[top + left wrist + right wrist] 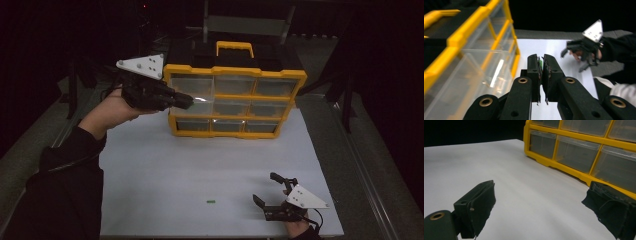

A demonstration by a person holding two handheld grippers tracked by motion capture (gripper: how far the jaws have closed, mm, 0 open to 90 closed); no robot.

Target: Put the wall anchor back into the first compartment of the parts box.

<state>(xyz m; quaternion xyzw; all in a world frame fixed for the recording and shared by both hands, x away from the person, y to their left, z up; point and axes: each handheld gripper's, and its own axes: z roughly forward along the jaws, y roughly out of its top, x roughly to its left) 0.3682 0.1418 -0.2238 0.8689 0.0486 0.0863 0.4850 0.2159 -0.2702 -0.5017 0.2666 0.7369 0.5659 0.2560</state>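
Note:
My left gripper (184,101) is held up in the air, its tips just in front of the top-left clear drawer (190,86) of a yellow organizer (235,70). In the left gripper view its jaws (541,59) are shut on a thin green piece (540,64), with the drawers (479,67) close on the left. A second small green piece (210,202) lies on the white table top near the front edge. My right gripper (267,189) rests low at the front right, open with nothing between its fingers (480,202).
The organizer (527,140) stands upright at the back of the white board (200,160), with a yellow carry handle (234,46) on top and three rows of clear drawers. Dark grey table borders the board. The right gripper (573,60) shows far off in the left gripper view.

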